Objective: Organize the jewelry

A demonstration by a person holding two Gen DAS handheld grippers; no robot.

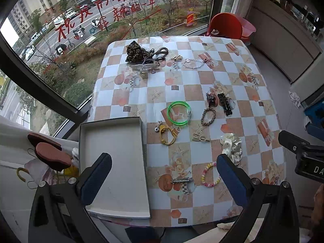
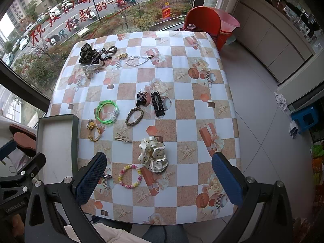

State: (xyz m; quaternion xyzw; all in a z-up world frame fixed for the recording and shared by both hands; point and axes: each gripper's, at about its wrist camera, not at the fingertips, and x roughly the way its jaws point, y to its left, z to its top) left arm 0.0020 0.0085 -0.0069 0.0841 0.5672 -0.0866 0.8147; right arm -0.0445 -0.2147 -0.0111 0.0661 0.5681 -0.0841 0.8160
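Both grippers (image 1: 164,174) (image 2: 160,174) spread wide w/ nothing held; empty box (image 1: 113,162) lower left, bead bracelet (image 2: 130,176) btwn right's fingers.

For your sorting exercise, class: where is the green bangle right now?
In both views the green bangle lies mid-table, left of the braided band, just beyond the yellow tie.

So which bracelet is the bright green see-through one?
The green bangle in the middle of the table, beside the brown braided bracelet. The pastel beaded bracelet lies nearer the tongs, and the clear chain bracelet lies farthest.
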